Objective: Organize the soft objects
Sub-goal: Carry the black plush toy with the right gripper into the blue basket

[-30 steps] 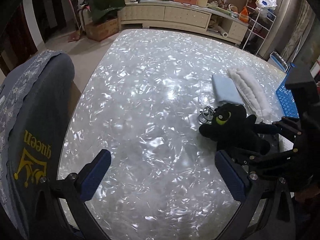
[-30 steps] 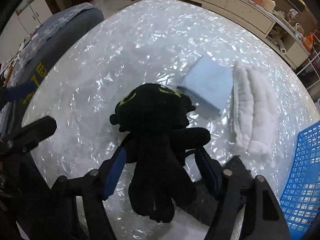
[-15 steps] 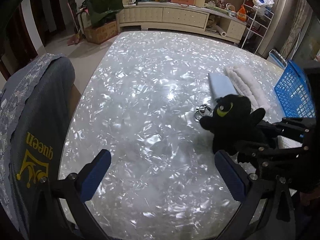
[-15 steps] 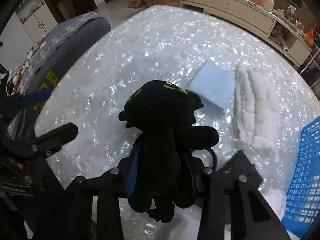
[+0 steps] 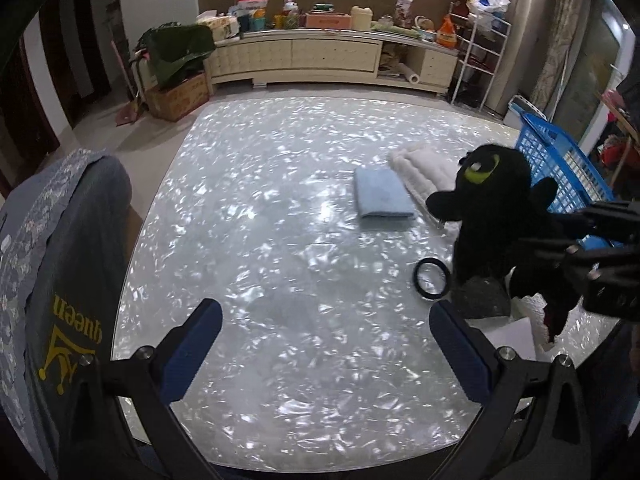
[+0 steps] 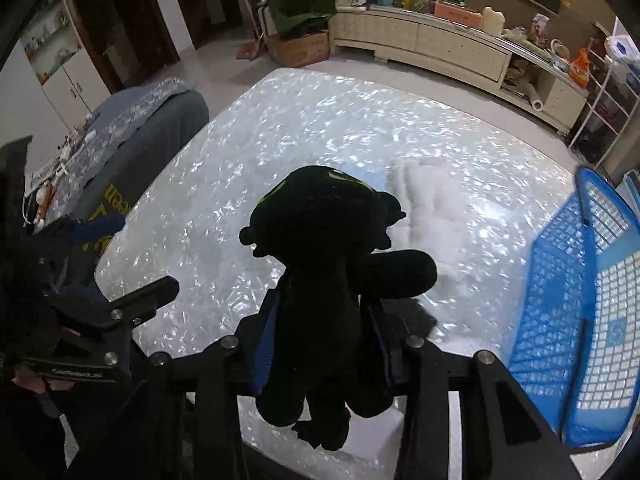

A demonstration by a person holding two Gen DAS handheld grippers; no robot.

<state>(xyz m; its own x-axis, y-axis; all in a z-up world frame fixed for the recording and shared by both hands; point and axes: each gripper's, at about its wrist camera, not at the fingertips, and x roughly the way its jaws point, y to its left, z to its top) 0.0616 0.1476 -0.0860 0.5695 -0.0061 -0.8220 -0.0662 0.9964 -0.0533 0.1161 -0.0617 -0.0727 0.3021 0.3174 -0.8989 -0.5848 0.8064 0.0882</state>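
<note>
Right gripper (image 6: 320, 344), tilted downward, clamps the black plush (image 6: 320, 264); left gripper (image 5: 326, 344) spread, empty.

Ahead of the gripper fingers spreads a glossy pearl-white table (image 5: 280, 208). To their left a grey cloth printed "queen" (image 5: 68, 304) drapes a chair back. A black ring (image 5: 431, 279) lies on the table just ahead of the right-hand finger. Far ahead, beyond the table, a cream sideboard (image 5: 320, 58) carries clutter, with a cardboard box (image 5: 176, 98) to its left.
</note>
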